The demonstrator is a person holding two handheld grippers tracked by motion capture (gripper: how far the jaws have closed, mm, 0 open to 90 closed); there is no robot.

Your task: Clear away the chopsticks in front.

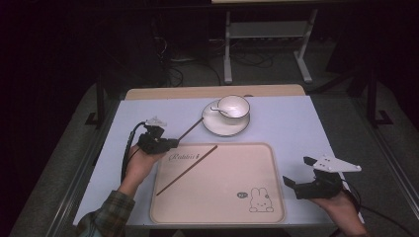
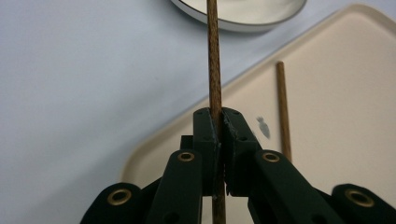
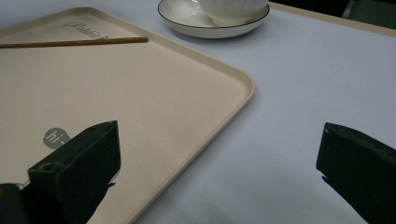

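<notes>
Our left gripper (image 2: 219, 140) clamps one chopstick (image 2: 214, 60) — right gripper (image 1: 302, 173) idles wide; next we'd judge it joins its mate (image 1: 188, 169) on the tray (image 1: 257, 163).

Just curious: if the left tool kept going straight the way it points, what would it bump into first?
Probably the white saucer under the cup; the left tool and its clamped brown wooden chopstick aim there, though depth is unclear.

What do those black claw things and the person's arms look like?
Each hand-held gripper is black with two blocky jaws and brass-ringed screw holes. The left hand-held gripper trails a black cable. The right hand-held gripper carries a grey three-cornered plate on top. The left arm wears a plaid sleeve.
</notes>
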